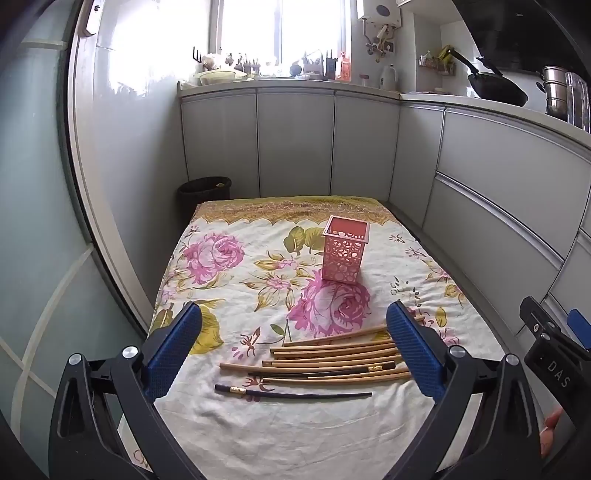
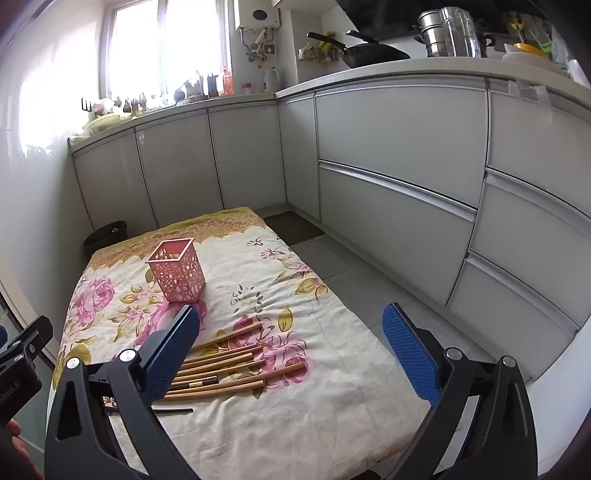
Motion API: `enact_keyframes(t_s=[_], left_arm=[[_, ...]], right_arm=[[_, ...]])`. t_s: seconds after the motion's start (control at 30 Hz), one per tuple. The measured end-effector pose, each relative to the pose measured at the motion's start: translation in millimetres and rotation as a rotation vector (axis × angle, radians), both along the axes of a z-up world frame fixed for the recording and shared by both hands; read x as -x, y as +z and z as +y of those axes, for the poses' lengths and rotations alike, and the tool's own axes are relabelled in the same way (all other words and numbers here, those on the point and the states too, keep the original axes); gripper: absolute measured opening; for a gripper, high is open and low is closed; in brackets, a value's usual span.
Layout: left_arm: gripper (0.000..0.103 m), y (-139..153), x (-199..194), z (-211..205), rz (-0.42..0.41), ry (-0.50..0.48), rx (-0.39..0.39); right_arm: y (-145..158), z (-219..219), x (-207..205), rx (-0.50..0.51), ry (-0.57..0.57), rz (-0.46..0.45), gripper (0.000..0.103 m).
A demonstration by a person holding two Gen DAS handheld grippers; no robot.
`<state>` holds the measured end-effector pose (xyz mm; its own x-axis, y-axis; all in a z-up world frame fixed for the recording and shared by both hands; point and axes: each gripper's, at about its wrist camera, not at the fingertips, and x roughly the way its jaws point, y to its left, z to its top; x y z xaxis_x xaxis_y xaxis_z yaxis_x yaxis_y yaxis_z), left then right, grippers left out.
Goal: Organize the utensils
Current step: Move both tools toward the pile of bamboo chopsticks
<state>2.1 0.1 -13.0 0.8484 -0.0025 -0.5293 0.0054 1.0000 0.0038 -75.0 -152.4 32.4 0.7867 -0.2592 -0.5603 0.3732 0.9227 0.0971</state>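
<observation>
Right, nothing picked up yet: both the left hand-held gripper (image 1: 293,343) and right hand-held gripper (image 2: 291,347) hang wide apart, empty. The chopsticks (image 1: 332,360) lie loose on the worktop (image 1: 295,435), the pink holder (image 1: 345,249) upright beyond; next, I'd say, pinch one stick.

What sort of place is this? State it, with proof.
A home kitchen, most likely: grey cabinet fronts under a white countertop, a black frying pan and stacked steel pots on it.

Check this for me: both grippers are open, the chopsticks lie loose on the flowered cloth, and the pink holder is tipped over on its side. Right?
Not quite. The pink holder stands upright, as the left wrist view shows. The rest holds: both grippers open, chopsticks loose on the flowered cloth.
</observation>
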Motion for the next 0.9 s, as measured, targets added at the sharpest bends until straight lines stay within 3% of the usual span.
enact_keyframes(t_s=[0.9], left_arm=[[0.096,-7,-11,12,0.034,0.023,0.004]], right_arm=[[-3,-8,-2,-0.014,-0.022,0.003,0.096]])
